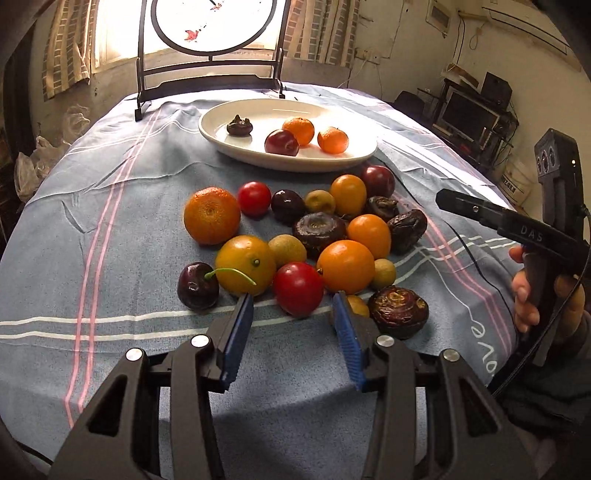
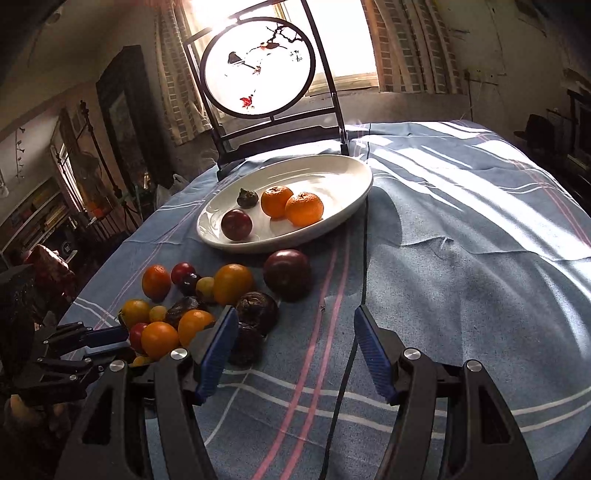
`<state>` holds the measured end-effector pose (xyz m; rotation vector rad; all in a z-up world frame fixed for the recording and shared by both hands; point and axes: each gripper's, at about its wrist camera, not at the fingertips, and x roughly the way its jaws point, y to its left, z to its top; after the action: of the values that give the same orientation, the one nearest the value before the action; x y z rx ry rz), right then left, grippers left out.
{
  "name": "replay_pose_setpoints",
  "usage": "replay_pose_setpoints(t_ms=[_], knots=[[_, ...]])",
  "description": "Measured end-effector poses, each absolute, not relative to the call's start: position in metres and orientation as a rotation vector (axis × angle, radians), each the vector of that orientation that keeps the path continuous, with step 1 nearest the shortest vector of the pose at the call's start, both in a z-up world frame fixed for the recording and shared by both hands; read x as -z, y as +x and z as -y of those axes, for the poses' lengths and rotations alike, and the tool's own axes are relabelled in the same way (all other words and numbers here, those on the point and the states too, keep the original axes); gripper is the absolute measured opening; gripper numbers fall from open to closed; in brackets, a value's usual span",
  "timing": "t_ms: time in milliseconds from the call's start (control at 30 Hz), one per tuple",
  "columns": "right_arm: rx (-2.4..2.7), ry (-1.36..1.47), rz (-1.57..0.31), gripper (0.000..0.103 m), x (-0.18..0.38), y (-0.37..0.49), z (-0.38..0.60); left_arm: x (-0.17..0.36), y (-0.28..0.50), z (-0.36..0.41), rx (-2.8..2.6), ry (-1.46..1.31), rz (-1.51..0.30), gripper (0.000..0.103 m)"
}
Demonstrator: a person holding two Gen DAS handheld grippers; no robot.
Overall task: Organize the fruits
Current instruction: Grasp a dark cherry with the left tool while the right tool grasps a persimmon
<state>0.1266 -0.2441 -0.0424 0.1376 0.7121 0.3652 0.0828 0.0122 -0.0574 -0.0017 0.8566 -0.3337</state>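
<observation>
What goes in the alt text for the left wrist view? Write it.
The left gripper is open around a red tomato at the near edge of loose fruit on a blue striped cloth. Behind, a white oval plate holds four fruits.

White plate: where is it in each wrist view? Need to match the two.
Left wrist: plate upper centre, beyond the fruit pile.
Right wrist: plate centre, left of middle, beyond the pile.
Shared landmark: round screen in its dark stand, right behind the plate.

Left finger partly hides small yellowish fruit (image 1: 357, 305), perhaps.
</observation>
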Motion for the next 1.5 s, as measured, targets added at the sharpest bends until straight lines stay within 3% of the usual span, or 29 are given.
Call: replay_pose_setpoints(t_ms=[333, 833, 900, 967, 1167, 1300, 1500], knots=[[-0.367, 0.141, -0.699, 0.066, 0.041, 0.124, 0.245, 0.057, 0.069, -0.025, 0.258, 0.042, -0.850, 0.044], [-0.360, 0.143, -0.696, 0.066, 0.040, 0.125, 0.245, 0.068, 0.117, -0.044, 0.221, 0.153, -0.875, 0.045], [-0.358, 0.145, -0.697, 0.066, 0.040, 0.125, 0.245, 0.068, 0.117, -0.044, 0.237, 0.145, -0.876, 0.044], [-0.360, 0.144, -0.697, 0.066, 0.040, 0.125, 0.245, 0.069, 0.112, -0.040, 0.263, 0.147, -0.874, 0.027], [-0.437, 0.106, -0.706, 0.066, 0.039, 0.117, 0.234, 0.049, 0.079, -0.043, 0.293, 0.076, -0.819, 0.027], [-0.635, 0.045, -0.812, 0.065, 0.049, 0.097, 0.188, 0.033, 0.067, -0.052, 0.272, 0.043, -0.783, 0.027], [-0.678, -0.090, -0.879, 0.053, 0.062, 0.088, 0.143, 0.033, 0.067, -0.051, 0.275, 0.037, -0.779, 0.027]])
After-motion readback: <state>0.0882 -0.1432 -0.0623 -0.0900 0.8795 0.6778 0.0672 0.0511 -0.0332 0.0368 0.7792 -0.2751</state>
